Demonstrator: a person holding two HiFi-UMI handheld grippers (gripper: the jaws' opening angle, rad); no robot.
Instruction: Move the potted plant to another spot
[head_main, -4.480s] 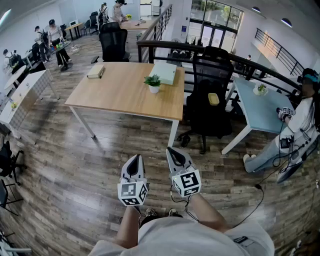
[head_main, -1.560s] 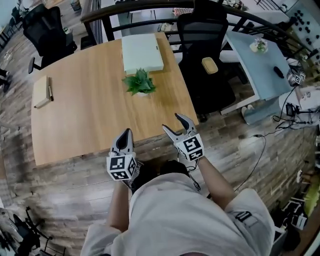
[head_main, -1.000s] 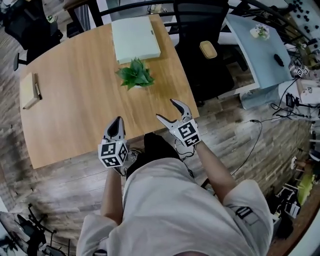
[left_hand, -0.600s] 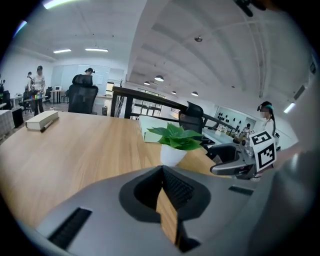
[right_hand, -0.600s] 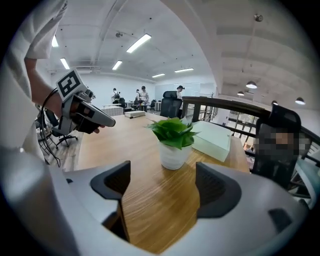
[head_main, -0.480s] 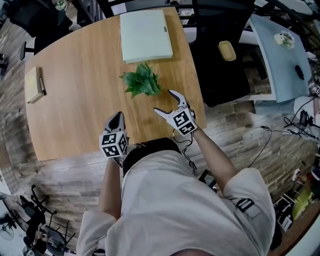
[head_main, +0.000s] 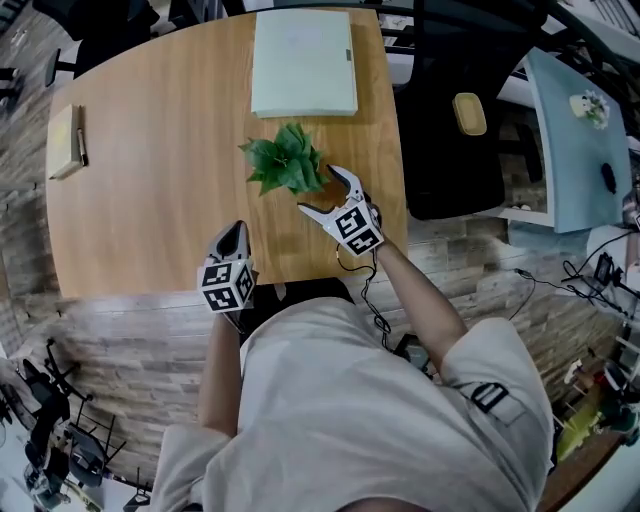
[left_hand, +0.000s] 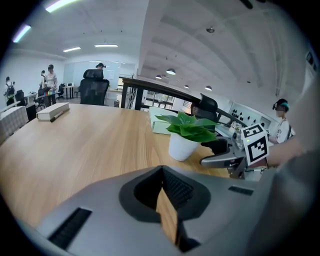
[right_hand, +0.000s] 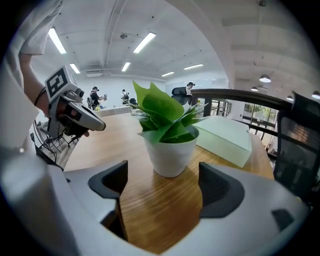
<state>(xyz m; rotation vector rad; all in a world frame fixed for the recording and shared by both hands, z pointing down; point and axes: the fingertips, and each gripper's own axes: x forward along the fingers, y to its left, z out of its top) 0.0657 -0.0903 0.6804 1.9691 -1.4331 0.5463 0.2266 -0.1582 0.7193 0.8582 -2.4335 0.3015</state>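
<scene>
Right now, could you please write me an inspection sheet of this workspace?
Surface: wooden table, mostly bare.
Job's things: potted plant, upright, untouched.
Clutter: pale green box behind the plant; notebook near the table's left edge.
Grippers: left hand-held gripper shut, empty; right hand-held gripper open, jaws have just been opening, pot ahead of them, not gripped.
Cables: black cable along the right arm; more on the floor.
Surroundings: black chair, pale blue table.
</scene>
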